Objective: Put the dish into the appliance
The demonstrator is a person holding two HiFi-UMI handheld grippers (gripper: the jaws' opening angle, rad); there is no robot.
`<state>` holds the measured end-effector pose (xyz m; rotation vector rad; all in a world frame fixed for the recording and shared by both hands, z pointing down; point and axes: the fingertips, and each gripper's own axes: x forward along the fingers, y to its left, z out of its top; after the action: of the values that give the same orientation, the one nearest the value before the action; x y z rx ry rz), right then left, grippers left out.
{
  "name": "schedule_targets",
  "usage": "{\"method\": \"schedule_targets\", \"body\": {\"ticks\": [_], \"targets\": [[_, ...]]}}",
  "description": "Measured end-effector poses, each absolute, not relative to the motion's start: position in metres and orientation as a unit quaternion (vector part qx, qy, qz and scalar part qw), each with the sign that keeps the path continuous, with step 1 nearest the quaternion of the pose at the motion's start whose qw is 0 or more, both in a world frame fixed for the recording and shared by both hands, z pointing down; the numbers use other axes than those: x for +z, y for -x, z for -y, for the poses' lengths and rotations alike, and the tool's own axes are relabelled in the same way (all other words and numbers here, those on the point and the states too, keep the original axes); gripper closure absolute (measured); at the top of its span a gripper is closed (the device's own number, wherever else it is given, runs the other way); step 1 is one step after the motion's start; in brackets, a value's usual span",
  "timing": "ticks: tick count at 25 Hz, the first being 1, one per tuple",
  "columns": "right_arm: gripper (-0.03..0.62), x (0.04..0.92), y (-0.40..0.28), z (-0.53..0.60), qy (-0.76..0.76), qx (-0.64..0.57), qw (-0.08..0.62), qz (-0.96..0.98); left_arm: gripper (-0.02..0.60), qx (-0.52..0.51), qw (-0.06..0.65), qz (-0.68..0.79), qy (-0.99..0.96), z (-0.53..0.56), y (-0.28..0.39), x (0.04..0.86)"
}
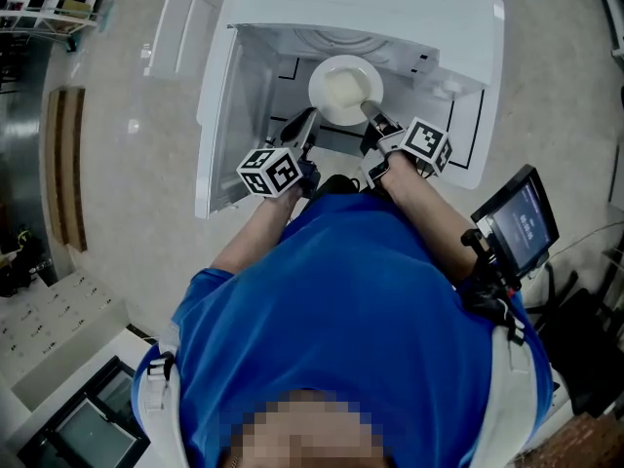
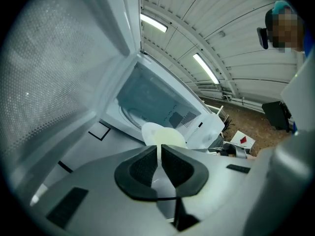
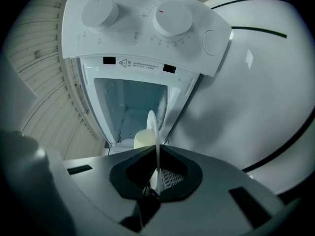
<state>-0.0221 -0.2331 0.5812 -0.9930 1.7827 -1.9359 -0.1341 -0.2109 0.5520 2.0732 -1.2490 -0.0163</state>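
Both claws are clenched on the dish (image 1: 343,91). The left gripper (image 2: 160,156) pinches its thin rim on one side and the right gripper (image 3: 156,162) pinches the rim on the other side. The dish hangs in the air at the front edge of the appliance (image 1: 390,8), just inside the open mouth and not set down yet.

What could go wrong? The dish is held only by its rim. If one hand goes faster than the other, the dish may twist and slide out of the pads. It could also bump the open door (image 1: 219,115) at the left edge, or the wall of the opening. If it tips, what is inside may spill (the middle looks creamy, but I cannot tell if that is food).

The dish is round, white, smooth and shiny, with a shallow hollow and a thin lip. It looks hard, so it may crack if it falls. The pads are dark and rough with tiny bumps. The appliance is a smooth white box with two round knobs (image 3: 172,17), and its door has a dotted mesh window
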Motion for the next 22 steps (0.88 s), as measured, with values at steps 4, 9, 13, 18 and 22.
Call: {"method": "schedule_targets", "body": {"ticks": [4,9,13,18,22], "targets": [[0.582,0.588,0.022,0.245,0.351,-0.683,0.164,-0.62,0.549,-0.005,0.36,0.487,-0.796,0.224,0.134,0.56],[0.582,0.595,0.025,0.262,0.351,-0.689,0.165,-0.612,0.549,0.001,0.364,0.496,-0.789,0.242,0.137,0.566],[0.582,0.602,0.029,0.282,0.351,-0.694,0.169,-0.605,0.549,0.003,0.365,0.503,-0.784,0.264,0.141,0.573],[0.582,0.606,0.038,0.306,0.354,-0.7,0.169,-0.597,0.549,0.005,0.369,0.509,-0.777,0.29,0.151,0.577],[0.582,0.608,0.045,0.33,0.356,-0.702,0.172,-0.592,0.549,0.004,0.372,0.515,-0.772,0.314,0.158,0.579]]}}
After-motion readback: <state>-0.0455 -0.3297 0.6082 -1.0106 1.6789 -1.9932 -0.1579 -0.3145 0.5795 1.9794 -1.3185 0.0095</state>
